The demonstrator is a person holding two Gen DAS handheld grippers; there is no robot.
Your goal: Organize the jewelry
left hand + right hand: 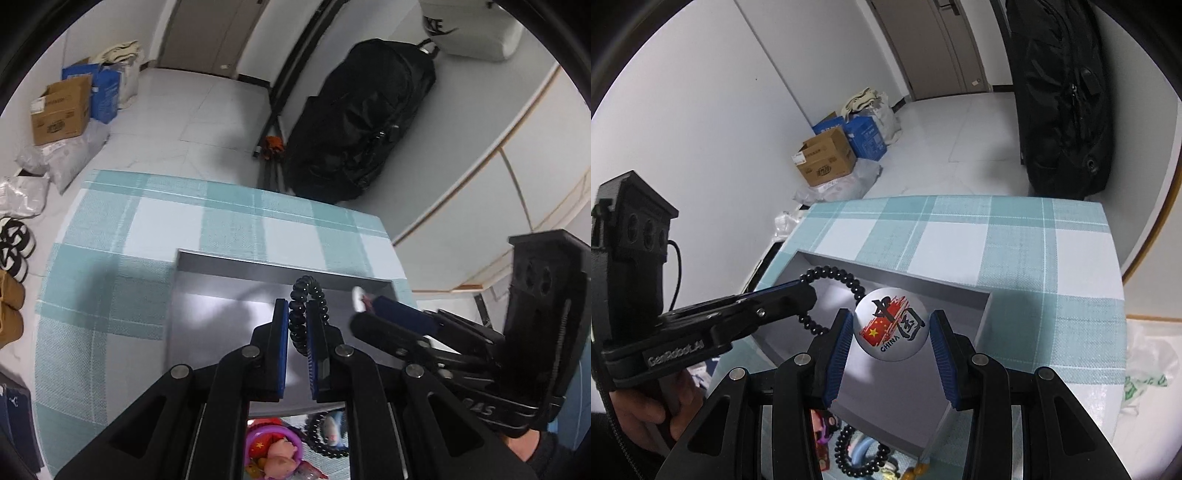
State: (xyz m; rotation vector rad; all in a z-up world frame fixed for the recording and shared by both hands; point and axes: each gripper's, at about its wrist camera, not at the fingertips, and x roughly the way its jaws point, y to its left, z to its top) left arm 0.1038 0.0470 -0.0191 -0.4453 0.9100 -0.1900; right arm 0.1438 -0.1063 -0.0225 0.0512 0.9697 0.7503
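Note:
An open shallow grey box [229, 264] [942, 286] lies on a teal-checked tablecloth. My left gripper [297, 306] is shut on a black bead bracelet [308, 286], which loops up past the blue pads over the box. The right wrist view shows this left gripper [807, 286] coming in from the left with the bracelet [846, 277] hanging from it. My right gripper [891, 317] is shut on a round white badge [892, 328] printed with a red flag and "CHINA", held above the box floor. The right gripper [369, 308] and badge edge [357, 298] show in the left wrist view.
Loose jewelry lies in front of the box: a pink ring with a figure [273, 446], another black bead bracelet [849, 456], a pale blue ring [862, 445]. A black backpack [362, 122], cardboard boxes [827, 158] and shoes [14, 243] sit on the floor.

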